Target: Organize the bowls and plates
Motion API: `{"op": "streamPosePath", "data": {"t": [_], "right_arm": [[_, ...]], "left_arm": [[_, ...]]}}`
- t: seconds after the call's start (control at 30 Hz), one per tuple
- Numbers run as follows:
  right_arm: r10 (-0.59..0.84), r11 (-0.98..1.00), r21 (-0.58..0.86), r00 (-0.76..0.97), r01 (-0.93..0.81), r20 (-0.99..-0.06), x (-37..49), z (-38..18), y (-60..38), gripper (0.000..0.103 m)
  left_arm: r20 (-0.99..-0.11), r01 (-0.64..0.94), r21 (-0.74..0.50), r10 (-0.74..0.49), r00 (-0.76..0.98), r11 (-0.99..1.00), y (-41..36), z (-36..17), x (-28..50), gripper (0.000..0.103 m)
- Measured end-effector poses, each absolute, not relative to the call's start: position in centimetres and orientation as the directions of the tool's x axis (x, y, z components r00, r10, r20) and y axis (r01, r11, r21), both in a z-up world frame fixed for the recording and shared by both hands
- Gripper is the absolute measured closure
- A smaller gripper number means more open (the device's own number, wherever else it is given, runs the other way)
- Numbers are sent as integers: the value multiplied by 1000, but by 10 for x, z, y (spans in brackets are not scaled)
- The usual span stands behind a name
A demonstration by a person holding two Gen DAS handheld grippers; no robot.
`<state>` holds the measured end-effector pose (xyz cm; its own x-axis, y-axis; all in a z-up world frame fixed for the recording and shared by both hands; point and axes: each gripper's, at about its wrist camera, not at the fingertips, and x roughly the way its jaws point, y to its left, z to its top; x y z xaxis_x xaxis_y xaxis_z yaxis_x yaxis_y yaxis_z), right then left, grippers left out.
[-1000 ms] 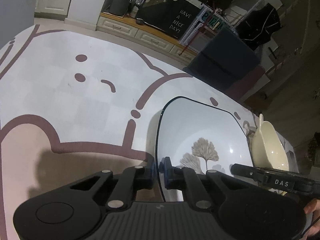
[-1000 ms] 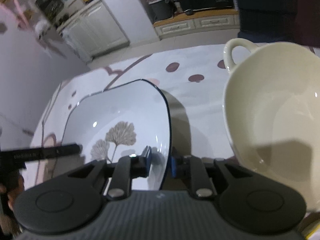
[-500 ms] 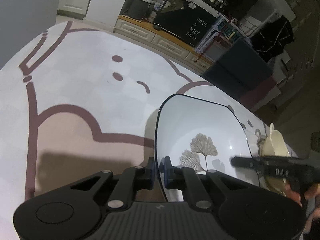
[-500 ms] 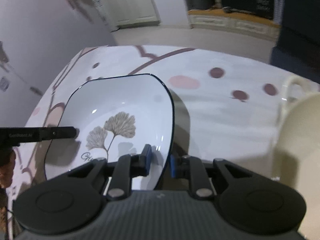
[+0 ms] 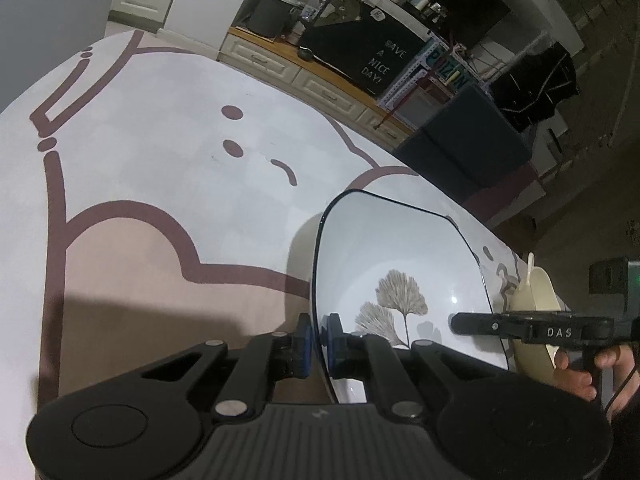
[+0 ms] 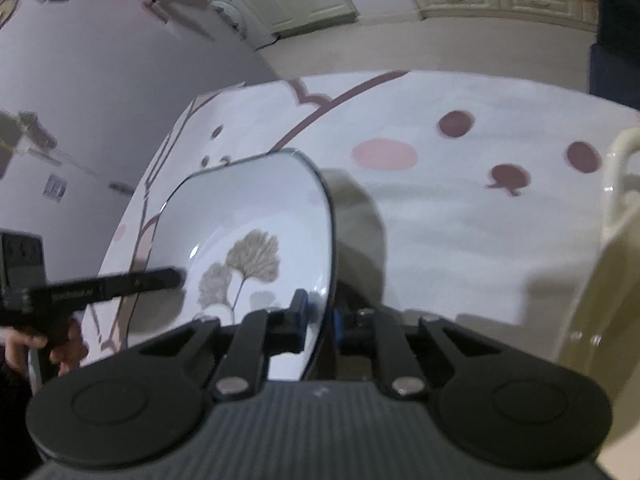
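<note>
A white squarish plate (image 5: pixel 400 248) with a dark rim and a leaf print is over the tablecloth. My left gripper (image 5: pixel 318 336) is shut on its left rim. In the right wrist view the same plate (image 6: pixel 240 208) has its right rim between the jaws of my right gripper (image 6: pixel 322 314). Those jaws are closing and a thin gap still shows at the pads. A cream bowl (image 6: pixel 600 280) with a loop handle stands at the right, beside that gripper. The bowl (image 5: pixel 536 292) also shows behind the plate in the left wrist view.
The table (image 5: pixel 160 160) carries a white cloth with brown cartoon lines and dots. Beyond its far edge are a dark chair (image 5: pixel 468 140), low cabinets (image 5: pixel 320 84) and a black sign (image 5: pixel 372 56). A person's hand (image 5: pixel 576 376) holds the right gripper's handle.
My right gripper swung left along the plate's rim, so the cream bowl slid to the right edge of its view, and its jaws narrowed. My left gripper kept its grip.
</note>
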<state>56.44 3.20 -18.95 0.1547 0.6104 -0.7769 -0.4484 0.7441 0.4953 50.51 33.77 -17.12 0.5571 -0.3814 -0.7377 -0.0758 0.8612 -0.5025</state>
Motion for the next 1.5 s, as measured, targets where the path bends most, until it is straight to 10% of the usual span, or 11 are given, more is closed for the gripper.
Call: {"op": "streamPosePath", "data": {"t": [1.5], "right_arm": [[553,750,390,184,-534,-812,549,-171,37,88]], "left_arm": [[-750,-134,-504,-355,559,853,324,-162,494,90]]}}
